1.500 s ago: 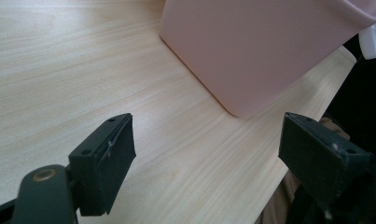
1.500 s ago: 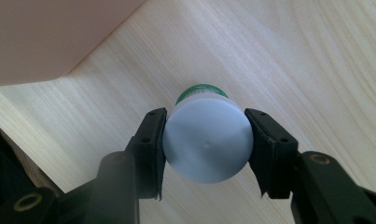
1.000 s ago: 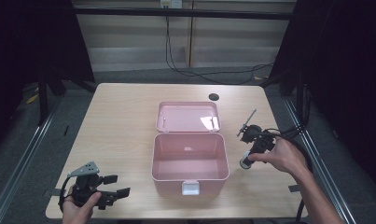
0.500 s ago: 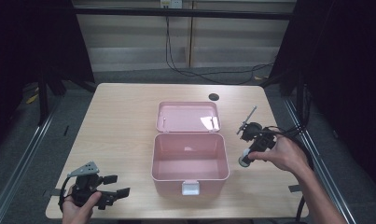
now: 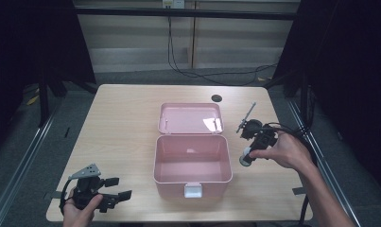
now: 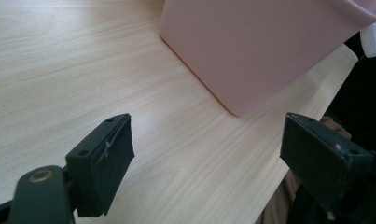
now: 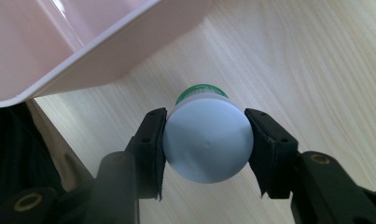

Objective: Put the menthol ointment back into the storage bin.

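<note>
One white-capped bottle (image 7: 206,140), green band below cap, clamped in right tongs (image 7: 205,145).

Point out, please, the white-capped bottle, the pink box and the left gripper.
white-capped bottle (image 7: 207,145): right gripper view, middle of its white cap.
pink box (image 5: 191,179): high view, its front rim.
left gripper (image 6: 206,156): left gripper view, midway between its open jaws.

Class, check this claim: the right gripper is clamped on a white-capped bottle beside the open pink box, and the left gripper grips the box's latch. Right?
Not quite. The left gripper grips nothing: the left gripper view shows its jaws open over bare table. The rest holds: right gripper, bottle, pink box.
</note>
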Demonstrator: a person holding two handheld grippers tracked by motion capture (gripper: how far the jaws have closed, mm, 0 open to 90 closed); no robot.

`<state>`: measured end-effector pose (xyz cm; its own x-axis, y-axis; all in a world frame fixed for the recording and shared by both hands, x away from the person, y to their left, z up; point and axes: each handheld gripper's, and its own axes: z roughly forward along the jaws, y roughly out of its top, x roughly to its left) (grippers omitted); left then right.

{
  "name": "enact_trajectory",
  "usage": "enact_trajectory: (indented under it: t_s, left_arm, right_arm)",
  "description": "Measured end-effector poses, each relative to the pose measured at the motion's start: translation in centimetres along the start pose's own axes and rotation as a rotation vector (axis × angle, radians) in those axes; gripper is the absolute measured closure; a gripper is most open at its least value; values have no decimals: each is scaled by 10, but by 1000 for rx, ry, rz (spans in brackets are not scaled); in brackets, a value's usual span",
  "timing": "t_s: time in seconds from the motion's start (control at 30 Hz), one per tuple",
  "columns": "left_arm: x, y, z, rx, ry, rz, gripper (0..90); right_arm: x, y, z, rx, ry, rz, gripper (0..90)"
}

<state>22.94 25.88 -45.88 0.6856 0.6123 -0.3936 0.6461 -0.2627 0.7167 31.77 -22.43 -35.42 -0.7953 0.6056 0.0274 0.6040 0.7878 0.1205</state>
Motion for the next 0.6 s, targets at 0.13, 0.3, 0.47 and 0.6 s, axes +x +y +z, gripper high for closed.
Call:
enact_trajectory:
  t_s: [0.13,0.3,0.47,0.6]
  left_arm:
    - [0,0,1,0,3,-5,171]
    - [0,0,1,4,4,-2,171]
    - [1,0,0,0,2,-3,170]
    - [0,0,1,3,1,-1,171]
  right_arm:
    - [0,0,-3,-2,-12,-11,511]
    - [1,-2,-12,-29,-12,-38,511]
    - [2,-3,-19,-36,-16,-61,511]
    - [3,-2,-25,-38,-22,-69,511]
